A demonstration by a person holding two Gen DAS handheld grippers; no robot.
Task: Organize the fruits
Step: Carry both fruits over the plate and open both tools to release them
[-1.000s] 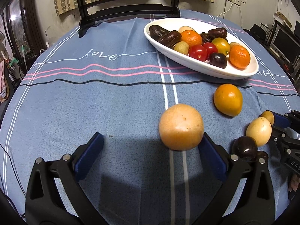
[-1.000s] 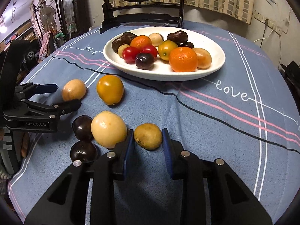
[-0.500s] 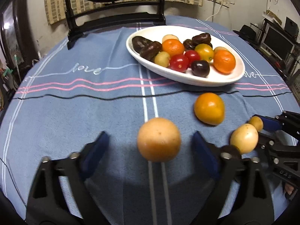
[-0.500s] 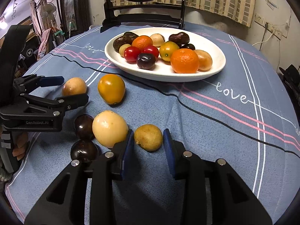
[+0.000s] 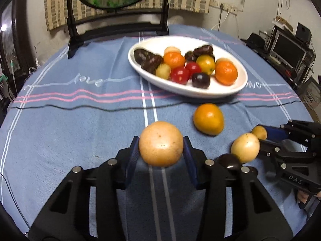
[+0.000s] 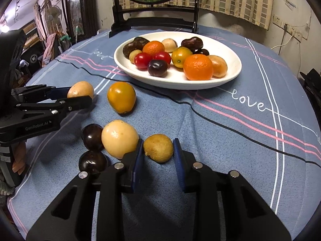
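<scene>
My left gripper [image 5: 160, 141] has a round tan fruit [image 5: 161, 143] between its blue pads; the jaws are closing and both pads touch its sides. In the right wrist view the left gripper [image 6: 80, 95] reaches in from the left around the same tan fruit [image 6: 80, 89]. My right gripper [image 6: 158, 142] is shut on a small olive-brown fruit [image 6: 158, 148]. Loose on the cloth lie an orange-yellow fruit [image 6: 121, 97], a pale yellow fruit [image 6: 119, 138] and two dark plums [image 6: 92, 134]. Behind them, a white oval plate [image 6: 230, 68] holds several fruits.
A dark wooden mirror stand [image 5: 118, 26] rises at the table's far edge. The blue striped tablecloth [image 5: 80, 120] covers the round table. Shelves with electronics [image 5: 291, 50] stand off to the right. A person's fingers [image 6: 19, 160] show under the left gripper.
The left gripper's jaws have come in from wide open onto the tan fruit, and its view has tipped slightly. The right gripper has kept still, shut on its small fruit.
</scene>
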